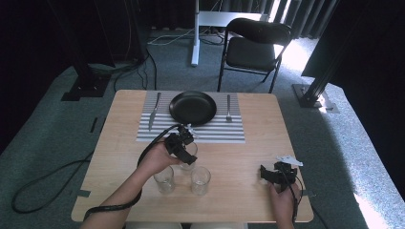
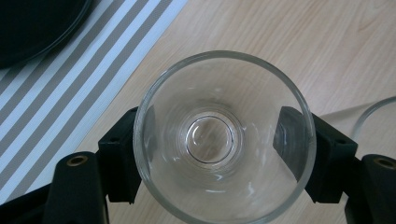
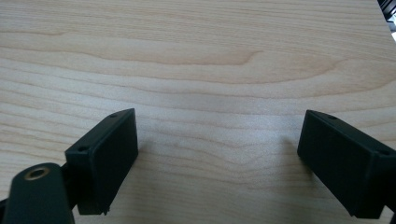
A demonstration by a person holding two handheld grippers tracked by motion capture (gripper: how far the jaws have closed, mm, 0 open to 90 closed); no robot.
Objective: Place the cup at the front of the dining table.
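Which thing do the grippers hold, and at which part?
The left gripper holds a glass by its side walls; the right gripper is open, holding nothing.

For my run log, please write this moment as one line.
left gripper: jaws around glass, beside placemat | right gripper: open over bare table | two more glasses at front

A black plate [image 1: 193, 108] sits on a striped mat [image 1: 191, 132] at the far side of the tabletop [image 1: 248, 157]. A knife [image 1: 154, 110] lies left of the plate and a fork [image 1: 228, 108] lies right. A black chair [image 1: 255, 45] stands on the floor behind.
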